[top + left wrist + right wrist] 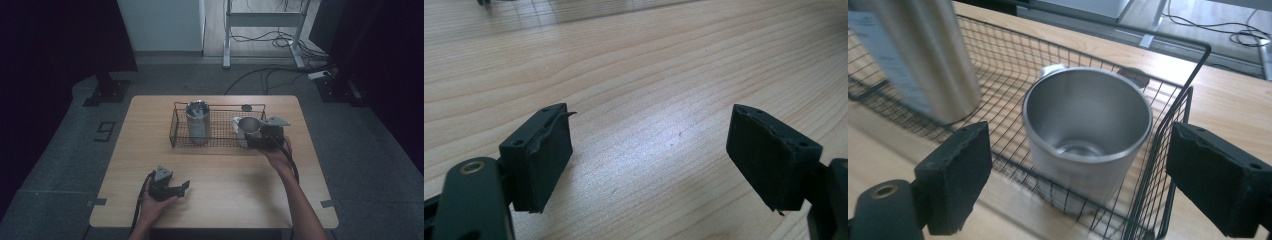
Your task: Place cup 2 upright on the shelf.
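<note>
Wooden table (215, 170), dim room, cables on the floor behind. Wire basket (180, 142) at the far edge holds a tall steel bottle (198, 122) and a steel cup (1088, 135), both upright. Right gripper (1075, 182): jaws spread, cup between them but untouched. Left gripper (649, 160): jaws apart, nothing between, resting low over bare wood. Judged: both vessels placed; withdrawal remains. A small round item beyond the basket is unclear.

Wire basket (1193, 100) rim and tall canister (923, 55) hem the cup (1088, 130); above lies open
</note>
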Available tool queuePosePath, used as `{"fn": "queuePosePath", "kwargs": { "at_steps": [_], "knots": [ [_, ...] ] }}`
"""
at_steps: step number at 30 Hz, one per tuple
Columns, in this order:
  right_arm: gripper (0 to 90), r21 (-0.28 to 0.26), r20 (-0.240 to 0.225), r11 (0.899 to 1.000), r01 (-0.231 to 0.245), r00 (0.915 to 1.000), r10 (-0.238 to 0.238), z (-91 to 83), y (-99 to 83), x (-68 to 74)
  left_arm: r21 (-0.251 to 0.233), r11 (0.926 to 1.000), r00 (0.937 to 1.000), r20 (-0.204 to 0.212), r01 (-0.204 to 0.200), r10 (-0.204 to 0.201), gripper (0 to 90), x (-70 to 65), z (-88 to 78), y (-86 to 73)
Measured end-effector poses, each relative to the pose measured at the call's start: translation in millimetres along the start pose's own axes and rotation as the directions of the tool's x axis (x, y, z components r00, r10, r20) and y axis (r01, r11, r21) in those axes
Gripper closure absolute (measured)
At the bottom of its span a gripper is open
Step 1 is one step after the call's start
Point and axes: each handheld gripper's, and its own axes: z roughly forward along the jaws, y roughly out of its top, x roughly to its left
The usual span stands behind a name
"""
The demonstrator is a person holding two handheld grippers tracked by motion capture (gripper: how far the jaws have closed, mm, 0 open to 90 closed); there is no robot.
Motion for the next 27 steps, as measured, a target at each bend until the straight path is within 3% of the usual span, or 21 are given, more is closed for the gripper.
{"fn": "queuePosePath", "kwargs": {
  "at_steps": [11, 18, 27],
  "knots": [
    [13.2, -0.019, -0.028, 1.0, 0.01, 0.9995, -0.01, -27.2, -35.1, 6.8, 0.008, 0.9999, 1.0, -0.004, -0.009, 0.009, 18.4, -1.4, 0.8, -0.4],
    [14.2, -0.027, -0.058, 0.998, -0.05, 0.9971, 0.048, -42.3, -62.6, 8.2, 0.015, 0.9998, 0.9999, -0.003, -0.01, 0.01, 18.4, -1.1, 1.4, -0.7],
    [15.6, -0.004, -0.084, 0.997, -0.071, 0.994, 0.07, -52.0, -97.1, 13.0, 0.017, 0.9998, 0.9999, -0.003, -0.011, 0.011, 18.4, -1.3, 1.6, -0.8]
  ]
}}
